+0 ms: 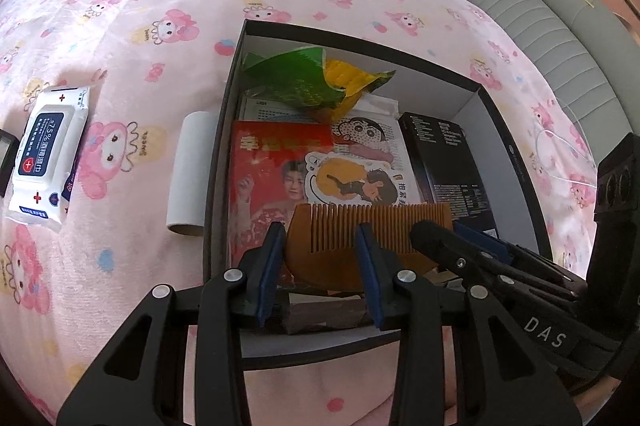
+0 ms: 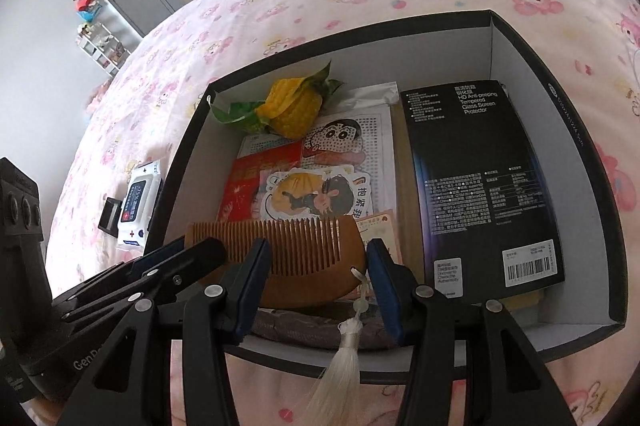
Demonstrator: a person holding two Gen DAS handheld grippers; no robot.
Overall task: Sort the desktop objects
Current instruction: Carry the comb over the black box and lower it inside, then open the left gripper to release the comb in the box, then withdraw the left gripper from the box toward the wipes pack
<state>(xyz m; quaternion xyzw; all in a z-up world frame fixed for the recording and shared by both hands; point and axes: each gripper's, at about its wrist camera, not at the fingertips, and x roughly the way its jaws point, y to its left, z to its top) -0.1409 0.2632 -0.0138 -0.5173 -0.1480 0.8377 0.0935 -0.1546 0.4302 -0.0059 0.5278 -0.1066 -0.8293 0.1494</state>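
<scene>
Both my grippers hang over the near end of the black box, which sits on the pink cartoon-print bed cover. The wooden comb lies across the near part of the box, teeth pointing far, on top of a red booklet and a cartoon sticker.

My left gripper has its jaws partly open, straddling the left half of the comb. Whether the blue pads press on the wood, I can't tell.

My right gripper is also partly open, around the comb's right half; its white tassel dangles over the box's near wall. Again, I can't tell about contact.

Further in: a green-and-yellow wrapper at the far wall, a black screen-protector pack on the right. Outside on the left, a white roll lies just beside the box, with a wet-wipes pack further left.
</scene>
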